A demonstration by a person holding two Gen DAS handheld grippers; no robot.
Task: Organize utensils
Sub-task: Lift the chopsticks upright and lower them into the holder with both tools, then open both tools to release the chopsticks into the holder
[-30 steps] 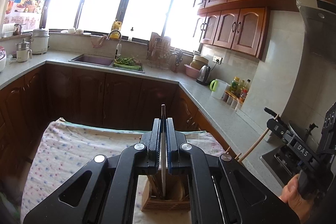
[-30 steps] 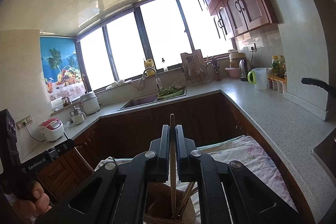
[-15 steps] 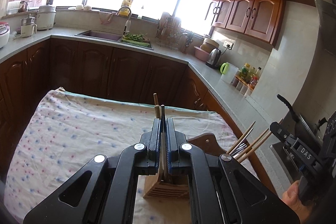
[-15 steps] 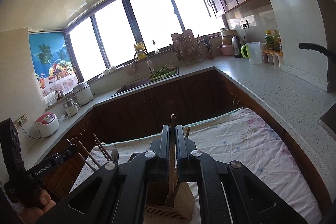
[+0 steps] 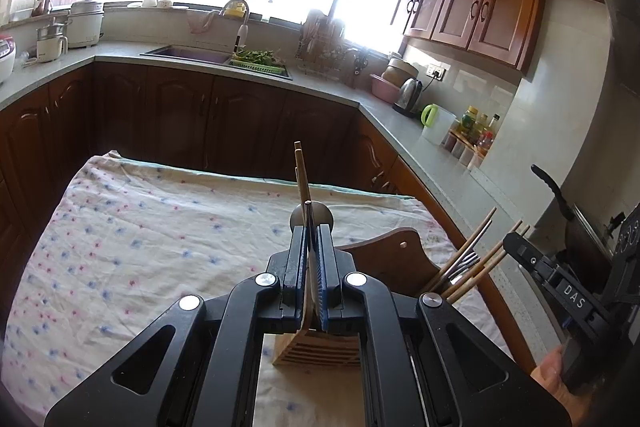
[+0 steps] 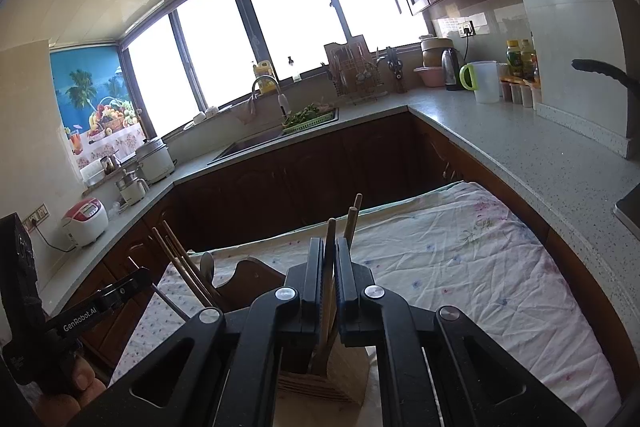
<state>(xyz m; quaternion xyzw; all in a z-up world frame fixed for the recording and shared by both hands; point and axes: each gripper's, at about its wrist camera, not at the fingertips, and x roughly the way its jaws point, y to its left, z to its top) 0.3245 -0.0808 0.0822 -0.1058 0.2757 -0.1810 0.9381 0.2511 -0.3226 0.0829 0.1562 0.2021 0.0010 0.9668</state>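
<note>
a thin metal utensil (image 5: 307,227) is clamped in the left tongs (image 5: 309,239), a wooden utensil (image 6: 329,251) in the right tongs (image 6: 329,255), both above the wooden holder (image 5: 320,349) on the cloth-covered tabletop (image 5: 140,247).

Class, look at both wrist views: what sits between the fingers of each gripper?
In the left wrist view, a thin metal utensil handle is clamped in the left gripper. In the right wrist view, a wooden stick is clamped in the right gripper.
</note>
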